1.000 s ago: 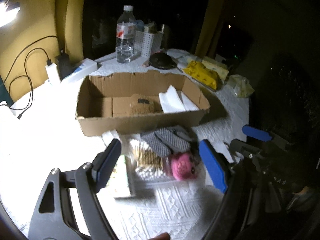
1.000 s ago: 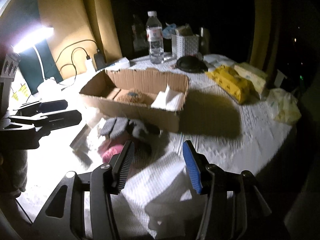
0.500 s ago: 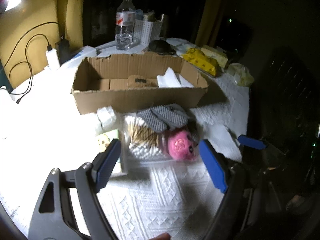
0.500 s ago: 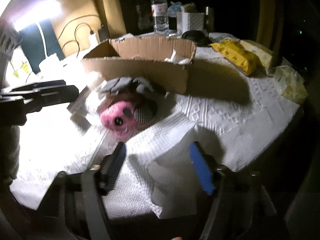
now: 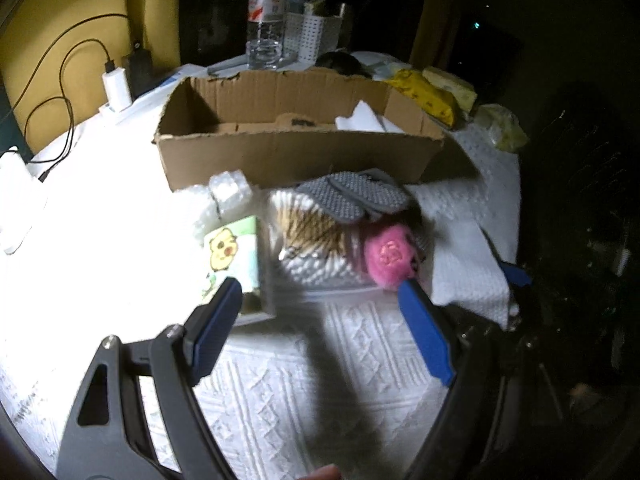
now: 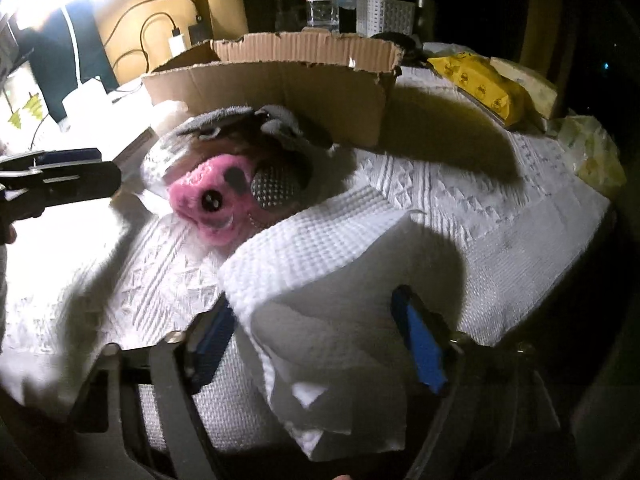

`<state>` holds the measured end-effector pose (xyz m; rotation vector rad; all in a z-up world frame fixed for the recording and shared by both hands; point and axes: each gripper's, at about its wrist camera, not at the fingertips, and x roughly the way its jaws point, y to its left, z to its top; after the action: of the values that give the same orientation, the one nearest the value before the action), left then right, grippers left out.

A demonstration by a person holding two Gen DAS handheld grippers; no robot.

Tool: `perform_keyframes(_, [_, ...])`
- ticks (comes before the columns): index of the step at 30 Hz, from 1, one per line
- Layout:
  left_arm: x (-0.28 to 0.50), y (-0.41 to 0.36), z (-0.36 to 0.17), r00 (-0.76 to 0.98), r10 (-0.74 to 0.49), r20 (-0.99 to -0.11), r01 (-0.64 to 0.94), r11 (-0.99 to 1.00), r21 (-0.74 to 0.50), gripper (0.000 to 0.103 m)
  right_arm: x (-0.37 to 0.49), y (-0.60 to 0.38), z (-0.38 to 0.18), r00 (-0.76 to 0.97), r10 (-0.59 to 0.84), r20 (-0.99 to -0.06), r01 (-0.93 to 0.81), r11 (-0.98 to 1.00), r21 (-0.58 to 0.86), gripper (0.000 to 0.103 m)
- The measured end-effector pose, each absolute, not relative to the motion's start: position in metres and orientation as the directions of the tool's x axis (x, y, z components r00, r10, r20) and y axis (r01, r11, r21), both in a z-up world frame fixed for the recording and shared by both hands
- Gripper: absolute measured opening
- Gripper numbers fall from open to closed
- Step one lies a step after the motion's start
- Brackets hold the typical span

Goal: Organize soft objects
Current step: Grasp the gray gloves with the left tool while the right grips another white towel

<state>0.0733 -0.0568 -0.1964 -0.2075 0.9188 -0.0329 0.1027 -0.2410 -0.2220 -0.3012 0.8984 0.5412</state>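
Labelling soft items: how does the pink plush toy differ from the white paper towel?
Pink plush toy is fuzzy, rounded and compact; white paper towel is flat, quilted and crumpled. The toy lies beside the grey gloves; the towel sits between the right tool's closing jaws. Both rest on the tablecloth.

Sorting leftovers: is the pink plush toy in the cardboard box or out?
Out. The pink plush toy lies on the tablecloth in front of the cardboard box.

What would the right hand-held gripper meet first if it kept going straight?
Probably the folded white paper towel: the right hand-held gripper has its closing jaws astride it, pads seemingly not yet pressing. Depth is unclear.
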Motion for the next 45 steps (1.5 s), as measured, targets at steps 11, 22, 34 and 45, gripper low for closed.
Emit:
perform_keyframes(11, [0.090,-0.058,-0.198,0.595,-0.101,-0.797,-0.060,0.984,-0.170,0.082,0.117,-0.251,-0.207,0.510,0.397,-0.763,-0.573,0.818,0.043,0.011])
perform_keyframes(22, [0.127,-0.084,-0.198,0.587,-0.068,-0.807,-0.002,0.996,-0.086,0.082,0.135,-0.268,-0.191,0.532,0.442,-0.722,-0.571,0.817,0.080,0.011])
perform_keyframes(34, [0.168,-0.099,-0.215,0.574,-0.002,-0.819,0.043,0.999,0.028,0.076,0.158,-0.286,-0.197,0.523,0.465,-0.715,-0.561,0.819,0.122,0.011])
perform_keyframes(45, [0.170,-0.098,-0.211,0.576,-0.062,-0.815,0.089,0.996,-0.013,0.014,0.162,-0.288,-0.198,0.527,0.457,-0.716,-0.545,0.829,0.127,0.011])
